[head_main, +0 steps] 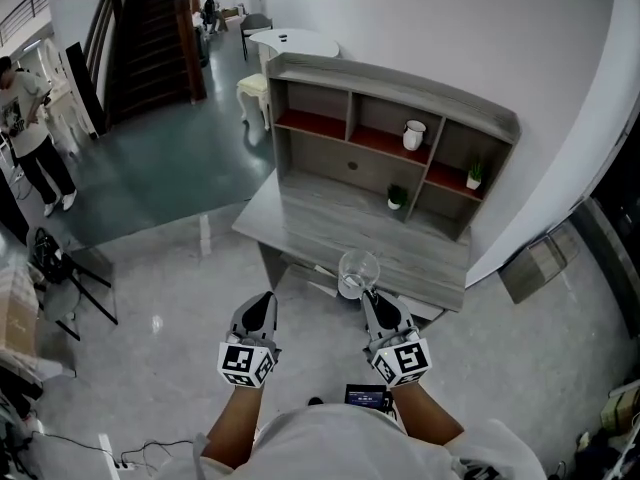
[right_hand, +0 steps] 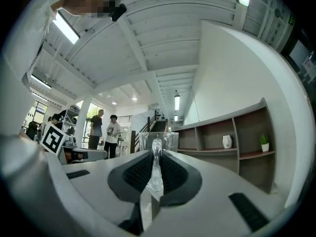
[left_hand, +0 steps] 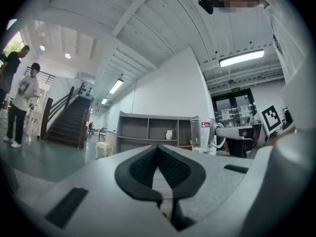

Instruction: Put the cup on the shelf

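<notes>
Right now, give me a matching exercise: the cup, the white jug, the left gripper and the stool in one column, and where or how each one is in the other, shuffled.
Things:
1. cup
2. white jug
3. left gripper
4. stool

Places or states:
A. on the floor by the shelf unit
B. held by the right gripper
C. jaws shut, nothing between them
D. on a red shelf board

Pairs: 1-B, 2-D, 3-C, 4-A

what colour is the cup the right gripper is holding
Clear glass cup with a small red label, seen best in the left gripper view.
</notes>
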Tool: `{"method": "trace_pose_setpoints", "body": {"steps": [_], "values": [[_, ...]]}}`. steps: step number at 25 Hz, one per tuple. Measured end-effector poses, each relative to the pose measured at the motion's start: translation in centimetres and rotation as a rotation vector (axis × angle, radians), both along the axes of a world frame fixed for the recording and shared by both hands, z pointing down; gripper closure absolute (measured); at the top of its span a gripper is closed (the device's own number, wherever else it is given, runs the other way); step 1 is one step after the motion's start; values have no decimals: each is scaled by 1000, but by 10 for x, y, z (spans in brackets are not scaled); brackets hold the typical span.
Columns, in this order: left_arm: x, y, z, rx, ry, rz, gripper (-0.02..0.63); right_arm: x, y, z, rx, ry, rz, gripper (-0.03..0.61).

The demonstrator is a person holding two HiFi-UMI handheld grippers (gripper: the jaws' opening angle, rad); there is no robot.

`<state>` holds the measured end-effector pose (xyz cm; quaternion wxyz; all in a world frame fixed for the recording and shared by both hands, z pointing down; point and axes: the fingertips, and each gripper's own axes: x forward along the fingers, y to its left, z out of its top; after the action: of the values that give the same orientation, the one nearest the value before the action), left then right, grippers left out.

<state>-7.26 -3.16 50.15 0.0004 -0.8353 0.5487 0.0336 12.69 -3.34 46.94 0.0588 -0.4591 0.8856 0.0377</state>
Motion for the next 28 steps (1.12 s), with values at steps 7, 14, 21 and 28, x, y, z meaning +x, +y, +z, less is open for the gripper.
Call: {"method": "trace_pose_setpoints", "body": {"steps": [7,14,21,28], "values": [[-13,-44,-5,20,-6,24,607,-10,-38,-3,17,-37,4,529],[-34,-90,-3,21,-3,-6,607,-23,-79,6,4,-28,-3,529],[-39,-142,2,12,-11,-7,607,-40,-131,4,29,-72,-55,529],[-39,-209,-6,19,-18,-4,607,-49,-200,-3,38,-72,-76,529]]}}
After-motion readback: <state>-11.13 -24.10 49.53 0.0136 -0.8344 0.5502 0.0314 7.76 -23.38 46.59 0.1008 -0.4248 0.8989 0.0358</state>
